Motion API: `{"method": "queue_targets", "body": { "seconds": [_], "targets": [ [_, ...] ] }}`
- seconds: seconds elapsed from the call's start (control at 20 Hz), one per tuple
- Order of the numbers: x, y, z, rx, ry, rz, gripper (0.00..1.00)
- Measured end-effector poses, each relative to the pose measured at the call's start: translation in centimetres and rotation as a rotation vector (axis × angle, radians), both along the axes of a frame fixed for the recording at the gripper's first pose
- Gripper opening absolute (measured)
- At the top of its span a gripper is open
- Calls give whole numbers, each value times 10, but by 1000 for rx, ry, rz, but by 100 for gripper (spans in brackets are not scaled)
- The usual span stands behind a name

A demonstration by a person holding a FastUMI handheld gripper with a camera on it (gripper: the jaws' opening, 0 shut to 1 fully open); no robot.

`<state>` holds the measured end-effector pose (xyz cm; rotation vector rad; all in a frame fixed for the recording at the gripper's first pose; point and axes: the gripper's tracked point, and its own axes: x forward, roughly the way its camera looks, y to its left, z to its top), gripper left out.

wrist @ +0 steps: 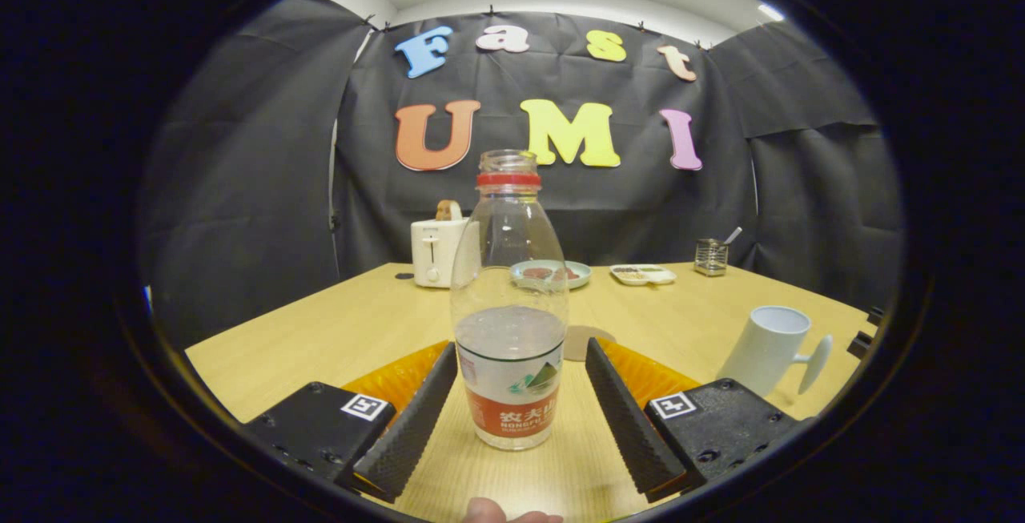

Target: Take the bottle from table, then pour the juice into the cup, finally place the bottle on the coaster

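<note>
Cloth-walled recording booth: wooden table [336,331] bearing toaster [436,252], dishes.

my one camera rides low on the gripper [512,395], close above the table [320,331], facing forward along the spread fingers; the bottle [509,307] stands near between them; the black booth wall lies far beyond

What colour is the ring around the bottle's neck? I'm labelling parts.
Red; the ring on the bottle shows in the gripper view.

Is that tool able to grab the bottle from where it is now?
Probably yes. The tool is open, and the bottle stands upright on the table between its fingers, touching neither. Nothing blocks them, so closing should catch it.
</note>
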<state>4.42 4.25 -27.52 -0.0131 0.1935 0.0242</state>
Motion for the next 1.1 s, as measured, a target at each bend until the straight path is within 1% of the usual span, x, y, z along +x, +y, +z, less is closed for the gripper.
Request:
{"method": "queue_targets", "body": {
  "seconds": [0.05, 0.1, 0.15, 0.25, 0.35, 0.5, 0.65, 0.75, 0.9, 1.1],
  "targets": [
    [2, 0, -2, -7, 1, 5, 100],
    [4, 2, -6, -12, 12, 19, 98],
    [6, 6, -7, -18, 17, 38, 95],
    [8, 7, -5, -48, 21, 47, 90],
    [8, 8, -5, -70, 33, 52, 82],
    [9, 13, 12, -79, 24, 82, 80],
    [13, 10, 34, -69, 7, 81, 78],
    [16, 10, 50, -16, 0, 84, 78],
    [16, 0, 65, 96, 1, 86, 78],
    [17, -24, 79, 371, -24, 55, 77]
  ]
}}
